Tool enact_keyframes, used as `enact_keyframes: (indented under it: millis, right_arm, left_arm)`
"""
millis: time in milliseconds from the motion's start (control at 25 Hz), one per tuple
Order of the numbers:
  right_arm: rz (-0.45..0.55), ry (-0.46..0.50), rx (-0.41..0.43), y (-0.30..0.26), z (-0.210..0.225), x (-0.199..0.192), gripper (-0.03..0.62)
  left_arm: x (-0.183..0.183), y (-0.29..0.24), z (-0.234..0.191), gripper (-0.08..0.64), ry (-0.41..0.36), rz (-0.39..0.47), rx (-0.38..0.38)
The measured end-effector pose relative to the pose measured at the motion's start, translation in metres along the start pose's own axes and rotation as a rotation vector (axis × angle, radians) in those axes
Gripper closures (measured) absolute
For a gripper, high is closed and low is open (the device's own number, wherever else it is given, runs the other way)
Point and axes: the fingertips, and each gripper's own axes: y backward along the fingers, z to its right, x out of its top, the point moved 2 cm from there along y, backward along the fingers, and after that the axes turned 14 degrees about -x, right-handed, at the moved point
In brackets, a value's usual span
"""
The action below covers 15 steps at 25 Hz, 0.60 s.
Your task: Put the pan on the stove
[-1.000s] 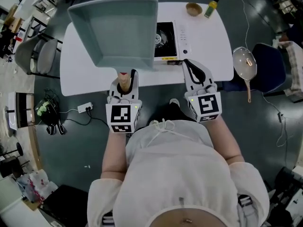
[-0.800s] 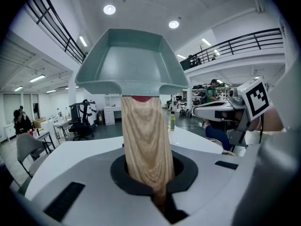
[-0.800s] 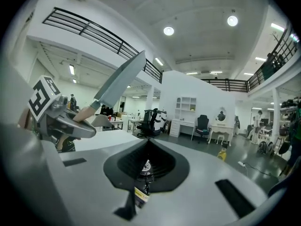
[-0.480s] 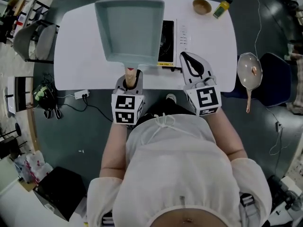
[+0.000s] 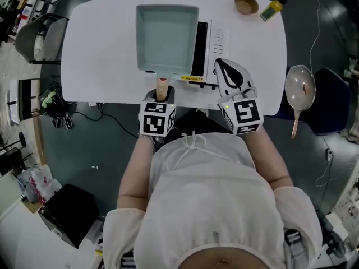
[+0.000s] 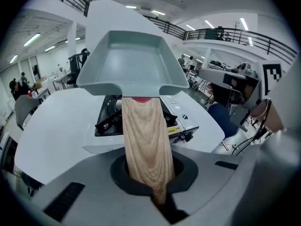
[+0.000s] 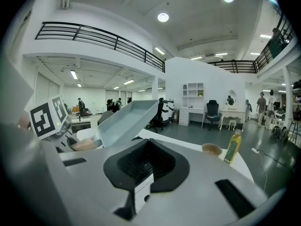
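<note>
**Square pan poised over the burner, carried by its handle**

Head view: your left gripper [image 5: 161,96] is clamped tight on the pale wooden handle [image 5: 162,86] of the grey-green square metal pan [image 5: 167,38], which covers the burner side of the white tabletop gas stove [image 5: 216,43]. Left gripper view: the pan hangs clear above the burner; it looks stiff and nose-heavy, so the handle is your one sound hold. Right gripper view: your right gripper [image 7: 141,173] is closed on nothing.
</note>
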Motion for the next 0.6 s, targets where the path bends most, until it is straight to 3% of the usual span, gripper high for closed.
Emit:
enact_keyframes:
  millis: [200,440,600]
  right_arm:
    - [-0.026,-0.023,0.017,-0.011,0.010,-0.007,0.586]
    - [-0.042,-0.029,0.038,-0.025,0.016,-0.014,0.586]
    - [-0.056,-0.017,0.050,-0.030,0.021,-0.020,0.586]
  left_arm:
    - [-0.012,-0.012,-0.002,0.537,0.117,-0.091,-0.007]
    - [-0.021,-0.025,-0.009,0.537,0.140,-0.220,0.030]
    - [-0.025,-0.032,-0.006,0.536,0.183,-0.273,0.009]
